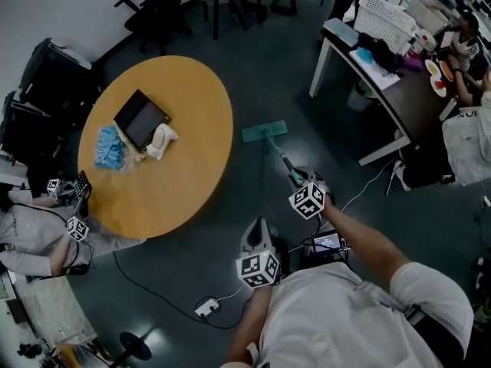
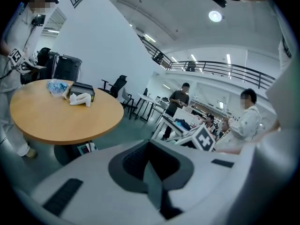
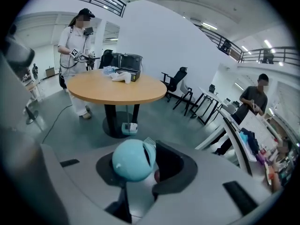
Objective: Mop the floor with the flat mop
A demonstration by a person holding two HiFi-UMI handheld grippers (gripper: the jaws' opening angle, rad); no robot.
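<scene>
The flat mop lies on the dark floor in the head view, its teal head (image 1: 265, 132) just right of the round table. Its thin handle (image 1: 281, 159) slants back to my right gripper (image 1: 300, 179), which is shut on the handle's upper end. The right gripper view shows the handle's rounded teal end cap (image 3: 132, 160) clamped in my right gripper (image 3: 140, 168). My left gripper (image 1: 259, 233) hangs close to my body, left of and behind the right one, apart from the mop. The left gripper view shows my left gripper (image 2: 153, 171) shut with nothing between its jaws.
A round wooden table (image 1: 188, 182) with a black case (image 1: 141, 119) and cloths stands left of the mop. A cable and a socket box (image 1: 206, 307) lie on the floor by my feet. A person (image 1: 31, 236) stands at the table's left; desks (image 1: 399, 98) and seated people are at the right.
</scene>
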